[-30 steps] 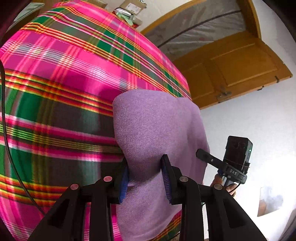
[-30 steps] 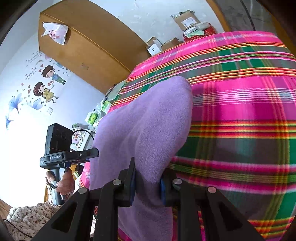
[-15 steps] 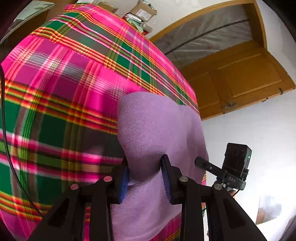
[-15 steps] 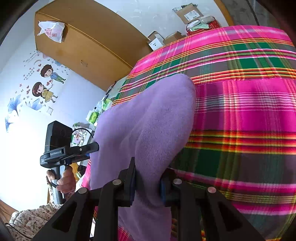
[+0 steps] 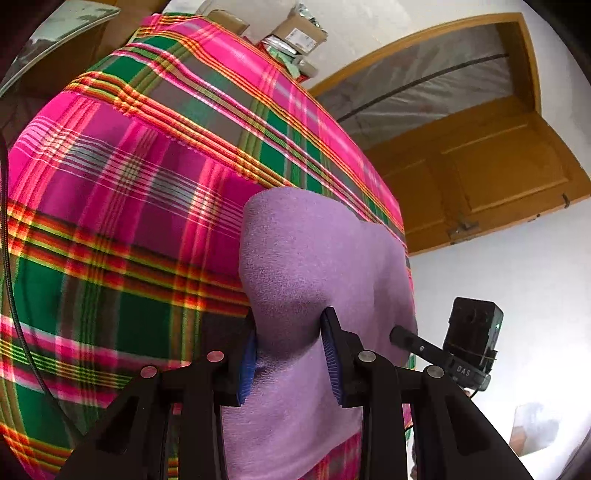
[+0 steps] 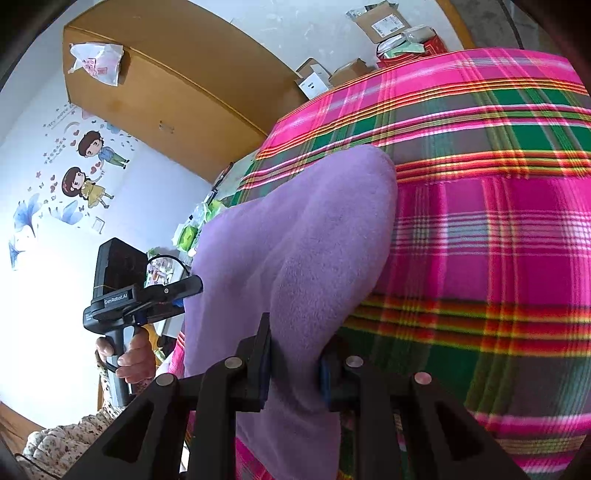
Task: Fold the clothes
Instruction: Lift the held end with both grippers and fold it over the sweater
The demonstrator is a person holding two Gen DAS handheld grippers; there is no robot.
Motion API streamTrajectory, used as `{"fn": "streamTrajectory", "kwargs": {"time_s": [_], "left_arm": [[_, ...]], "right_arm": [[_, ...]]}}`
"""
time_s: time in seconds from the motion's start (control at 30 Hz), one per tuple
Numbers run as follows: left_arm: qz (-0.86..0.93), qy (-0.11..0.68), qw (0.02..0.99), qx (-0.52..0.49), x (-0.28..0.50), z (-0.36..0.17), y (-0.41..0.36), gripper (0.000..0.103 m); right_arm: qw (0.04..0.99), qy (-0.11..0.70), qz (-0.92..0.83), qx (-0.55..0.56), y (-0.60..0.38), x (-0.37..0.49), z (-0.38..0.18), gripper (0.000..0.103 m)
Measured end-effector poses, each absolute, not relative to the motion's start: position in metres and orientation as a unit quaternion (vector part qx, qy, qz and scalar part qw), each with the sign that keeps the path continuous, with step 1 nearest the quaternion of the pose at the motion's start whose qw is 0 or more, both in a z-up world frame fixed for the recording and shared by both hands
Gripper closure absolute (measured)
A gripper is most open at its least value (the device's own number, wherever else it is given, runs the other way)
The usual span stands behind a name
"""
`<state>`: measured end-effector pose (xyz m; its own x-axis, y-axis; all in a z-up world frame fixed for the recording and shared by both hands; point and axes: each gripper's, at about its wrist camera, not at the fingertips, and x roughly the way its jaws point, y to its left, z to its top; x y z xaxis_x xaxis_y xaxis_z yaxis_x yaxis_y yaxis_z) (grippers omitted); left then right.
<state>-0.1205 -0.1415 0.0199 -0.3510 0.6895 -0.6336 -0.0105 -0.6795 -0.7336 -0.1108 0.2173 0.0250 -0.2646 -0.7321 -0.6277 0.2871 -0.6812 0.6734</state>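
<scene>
Both hand-held grippers, left and right, clench the purple cloth, which hides their pad contact.

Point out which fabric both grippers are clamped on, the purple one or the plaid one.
The purple cloth: the left gripper and right gripper pinch it; the plaid spread lies flat beneath.

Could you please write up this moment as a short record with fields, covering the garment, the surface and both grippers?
garment: purple fleece cloth, near edge lifted, far part lying on the surface
surface: pink and green plaid cover
left gripper: shut on the cloth's near edge
right gripper: shut on the same edge, further along
hand: on the left gripper's handle, seen from the right wrist
background: wooden door, cardboard boxes, wooden cabinet
</scene>
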Motion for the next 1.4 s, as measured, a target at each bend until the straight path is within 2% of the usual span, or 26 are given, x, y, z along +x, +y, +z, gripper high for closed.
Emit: {"fn": "streamTrajectory", "kwargs": {"time_s": [0.7, 1.07, 1.23, 1.4], "left_arm": [[0.764, -0.327, 0.196, -0.521, -0.163, 0.014, -0.18, 0.07], [0.769, -0.318, 0.193, -0.521, -0.183, 0.006, -0.186, 0.069], [0.764, -0.325, 0.197, -0.521, -0.183, -0.003, -0.19, 0.069], [0.77, -0.324, 0.194, -0.514, -0.177, -0.004, -0.188, 0.068]], "right_arm": [[0.337, -0.221, -0.759, 0.512, 0.184, -0.151, 0.02, 0.082], [0.32, -0.225, -0.761, 0.518, 0.176, -0.169, -0.003, 0.082], [0.315, -0.209, -0.77, 0.513, 0.174, -0.167, -0.006, 0.079], [0.302, -0.18, -0.789, 0.504, 0.174, -0.161, -0.003, 0.072]]}}
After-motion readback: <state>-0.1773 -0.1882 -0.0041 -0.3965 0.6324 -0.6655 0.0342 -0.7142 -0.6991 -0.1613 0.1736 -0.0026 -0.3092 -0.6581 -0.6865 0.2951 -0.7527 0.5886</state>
